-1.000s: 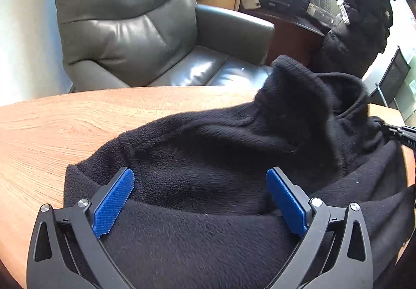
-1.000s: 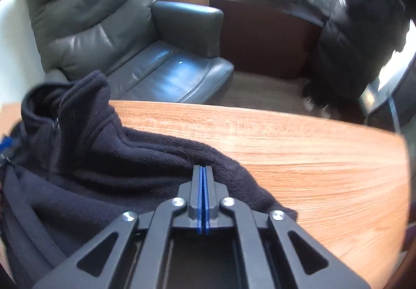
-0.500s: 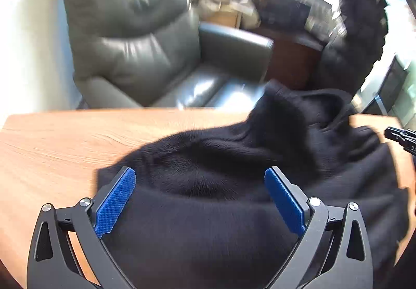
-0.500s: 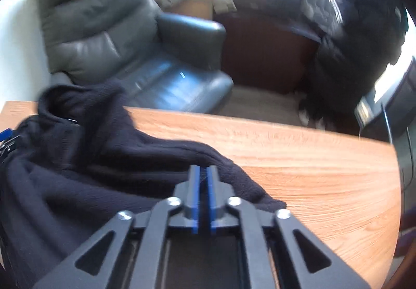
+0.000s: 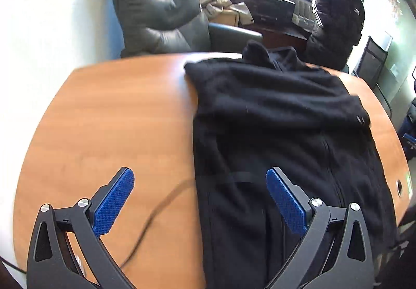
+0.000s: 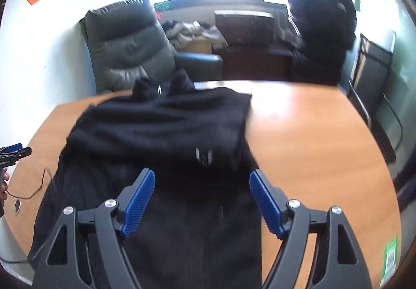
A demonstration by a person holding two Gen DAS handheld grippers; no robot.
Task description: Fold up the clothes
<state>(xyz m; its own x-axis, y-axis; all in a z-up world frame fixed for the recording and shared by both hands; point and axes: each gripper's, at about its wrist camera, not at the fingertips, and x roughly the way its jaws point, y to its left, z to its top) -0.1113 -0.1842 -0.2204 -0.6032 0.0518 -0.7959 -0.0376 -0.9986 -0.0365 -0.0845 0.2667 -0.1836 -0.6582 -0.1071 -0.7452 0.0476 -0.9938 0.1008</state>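
the black fleece jacket [image 5: 280,117] lies spread down the wooden worktop [image 5: 117,120], collar at the far edge near the grey armchair [image 5: 158,5], and both sleeves look crossed over the chest, one cuff with its small tag lying on top [image 6: 204,156]. the left claw [image 5: 200,198] hangs above the jacket's near left edge with its blue pads wide apart and nothing between them; the right claw [image 6: 202,198] is just as wide open over the lower body, also empty. that fits a fold midway, though a jacket merely laid down this way would look the same. the risks i'd watch: the fleece is thick and springy, so a pinch that takes only the top layer could drag a sleeve loose and undo the crossing. the near hem seems to run past the worktop's edge, so its weight might pull the whole thing off. a thin dark cable [image 5: 156,208] lies beside the left edge and could get caught up in a grab
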